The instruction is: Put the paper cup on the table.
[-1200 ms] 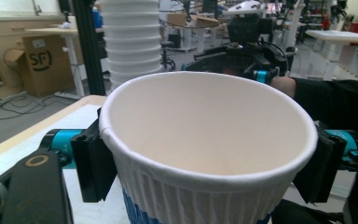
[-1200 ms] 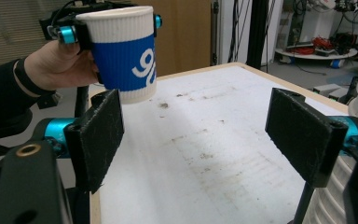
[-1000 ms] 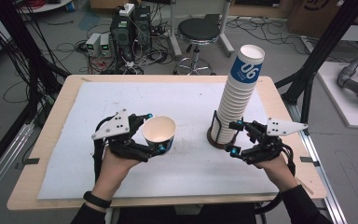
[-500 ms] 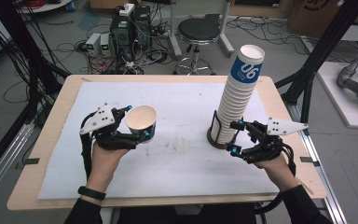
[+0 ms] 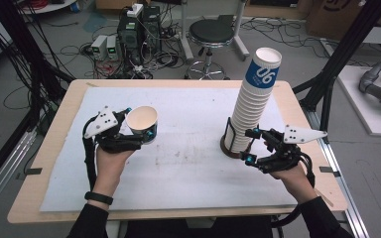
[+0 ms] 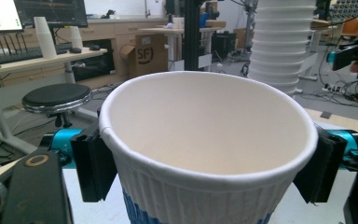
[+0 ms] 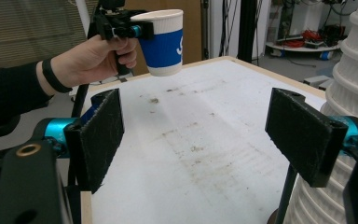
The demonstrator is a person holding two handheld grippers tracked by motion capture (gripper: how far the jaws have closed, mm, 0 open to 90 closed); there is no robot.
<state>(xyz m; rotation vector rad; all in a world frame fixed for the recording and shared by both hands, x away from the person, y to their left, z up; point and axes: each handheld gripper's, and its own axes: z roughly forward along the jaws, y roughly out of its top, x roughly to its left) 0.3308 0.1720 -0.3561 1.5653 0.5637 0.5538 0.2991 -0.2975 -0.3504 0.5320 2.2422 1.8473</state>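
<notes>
1. Cup (image 5: 143, 123) placement is the step in hand, as I judge it: the left gripper (image 5: 129, 130) pinches a single paper cup just under its rim and holds it upright above the left half of the table (image 5: 54, 148), off the surface. To set it down well, lower it straight, keep the mouth level, and open the jaws only once the base sits flat on the white mat (image 5: 188, 163).
2. The cup is thin ribbed paper, white inside, with a rolled lip and a blue band lower down; it tapers toward the base, so a hard squeeze would dent it.
3. The mat is matte and lightly smudged at its middle.
4. The cup stack (image 5: 253, 99) is a tall, slightly leaning column of nested ribbed cups on a dark round base, right of centre.
5. The right gripper (image 5: 250, 146) waits just beside the stack's foot, jaws spread and empty, flat black pads facing each other.
</notes>
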